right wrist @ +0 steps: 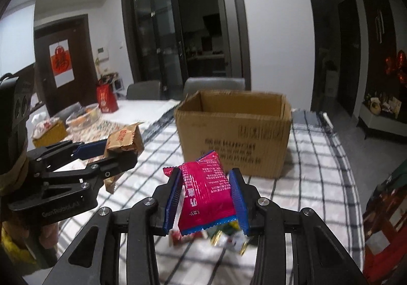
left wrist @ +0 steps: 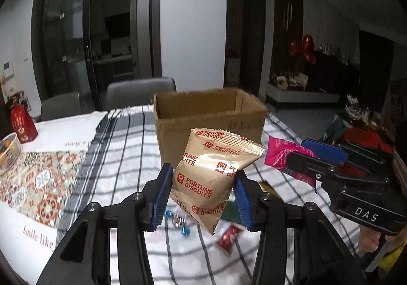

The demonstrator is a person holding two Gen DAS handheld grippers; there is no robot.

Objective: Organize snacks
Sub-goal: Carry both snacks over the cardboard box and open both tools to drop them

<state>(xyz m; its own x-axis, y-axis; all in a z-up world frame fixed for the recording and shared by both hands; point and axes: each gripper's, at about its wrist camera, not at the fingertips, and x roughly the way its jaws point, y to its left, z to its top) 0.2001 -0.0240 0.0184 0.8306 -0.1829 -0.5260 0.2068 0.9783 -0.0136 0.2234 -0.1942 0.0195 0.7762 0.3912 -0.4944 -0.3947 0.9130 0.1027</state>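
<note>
two grippers clamped: left gripper (left wrist: pixel 202 193) on upright biscuit pack (left wrist: pixel 212 180), right gripper (right wrist: pixel 206 198) on upright pink pack (right wrist: pixel 207 192). only the right view shows box print (right wrist: pixel 230 146).

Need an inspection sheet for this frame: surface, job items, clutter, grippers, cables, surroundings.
Surface: table under a checked cloth, with a patterned runner on one side.
Job's things: Fortune Biscuits bag and pink snack packet, both held above the table; open cardboard box behind them, inside not visible.
Clutter: small wrapped sweets and a red sachet loose on the cloth below; white basket and red gift bag at the edge.
Grippers: left gripper shut on the biscuit bag; right gripper shut on the pink packet.
Cables: nothing seen.
Surroundings: grey chairs, glass sliding doors, red balloons.
</note>
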